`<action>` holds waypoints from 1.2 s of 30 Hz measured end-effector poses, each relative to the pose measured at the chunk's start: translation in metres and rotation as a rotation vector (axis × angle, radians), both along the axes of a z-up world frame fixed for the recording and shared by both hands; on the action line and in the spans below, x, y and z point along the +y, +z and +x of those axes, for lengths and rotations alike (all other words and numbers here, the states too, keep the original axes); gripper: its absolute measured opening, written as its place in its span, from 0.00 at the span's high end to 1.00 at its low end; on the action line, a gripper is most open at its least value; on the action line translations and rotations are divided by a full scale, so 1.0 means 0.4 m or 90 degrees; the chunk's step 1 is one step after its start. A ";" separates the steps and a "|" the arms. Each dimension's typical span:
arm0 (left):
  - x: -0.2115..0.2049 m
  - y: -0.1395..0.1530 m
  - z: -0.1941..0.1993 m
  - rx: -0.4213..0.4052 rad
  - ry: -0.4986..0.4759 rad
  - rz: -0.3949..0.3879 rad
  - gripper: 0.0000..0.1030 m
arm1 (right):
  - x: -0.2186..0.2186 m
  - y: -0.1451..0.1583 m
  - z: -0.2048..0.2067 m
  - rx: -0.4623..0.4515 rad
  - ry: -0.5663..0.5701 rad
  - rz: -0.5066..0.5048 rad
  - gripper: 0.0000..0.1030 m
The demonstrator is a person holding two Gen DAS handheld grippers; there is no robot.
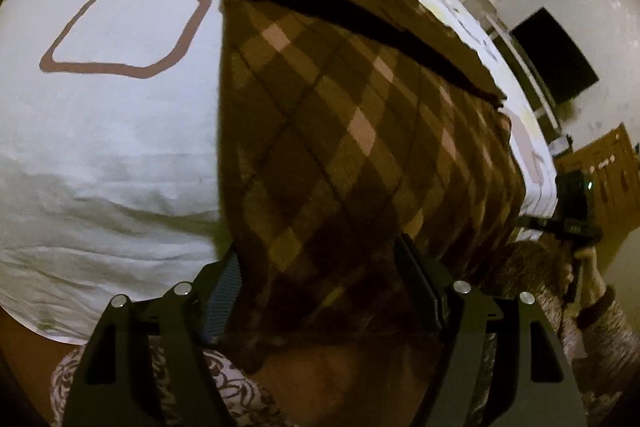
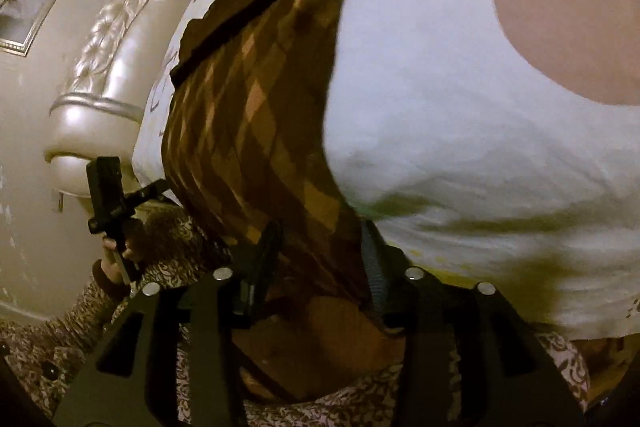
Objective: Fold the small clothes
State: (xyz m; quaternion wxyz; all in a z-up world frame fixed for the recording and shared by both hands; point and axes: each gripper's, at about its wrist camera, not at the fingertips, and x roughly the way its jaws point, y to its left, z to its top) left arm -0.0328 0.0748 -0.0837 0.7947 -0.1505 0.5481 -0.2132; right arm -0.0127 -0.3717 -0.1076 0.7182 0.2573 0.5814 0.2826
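Left wrist view: white bedsheet (image 1: 100, 131) with brown square outlines, left of and ahead of the jaws. Left gripper (image 1: 320, 287) clenched on the near edge of a brown plaid cloth (image 1: 340, 115), which runs forward from between the jaws, spread on the sheet. Right of the jaws, the other gripper, held in a hand.

Right wrist view: padded headboard (image 2: 100, 75), far left of the jaws. Right gripper (image 2: 320, 259) grasping the same plaid cloth (image 2: 248, 99); white bedsheet (image 2: 460, 107) right of the jaws.
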 end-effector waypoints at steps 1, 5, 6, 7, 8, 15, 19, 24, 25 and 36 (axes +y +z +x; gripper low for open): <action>0.005 -0.002 0.000 0.001 0.005 -0.010 0.29 | 0.005 0.002 -0.002 -0.007 0.005 -0.001 0.53; -0.002 0.000 -0.007 -0.006 0.002 0.002 0.29 | 0.019 0.006 -0.005 -0.017 0.016 -0.007 0.51; -0.003 0.002 -0.008 -0.008 0.001 0.009 0.29 | 0.019 0.006 -0.007 -0.018 0.017 -0.008 0.52; -0.009 0.004 -0.009 -0.010 0.000 0.019 0.31 | 0.022 0.007 -0.008 -0.021 0.020 -0.010 0.53; -0.010 0.005 -0.009 -0.011 0.004 0.030 0.36 | 0.025 0.008 -0.007 -0.022 0.022 -0.011 0.58; 0.027 -0.001 -0.005 0.010 0.048 0.025 0.66 | 0.106 -0.003 -0.004 -0.017 0.092 -0.045 0.81; 0.026 -0.015 -0.002 0.038 0.031 0.013 0.92 | 0.112 -0.009 -0.007 -0.010 0.092 -0.054 0.93; 0.009 0.003 -0.010 0.022 -0.005 0.006 0.94 | 0.081 0.006 -0.015 -0.014 0.069 -0.005 0.94; 0.016 0.010 -0.012 0.019 -0.006 -0.005 0.95 | 0.077 0.011 -0.014 -0.013 0.064 0.007 0.94; 0.105 0.090 0.077 -0.008 0.072 -0.085 0.95 | -0.028 0.106 0.048 -0.070 -0.038 0.191 0.95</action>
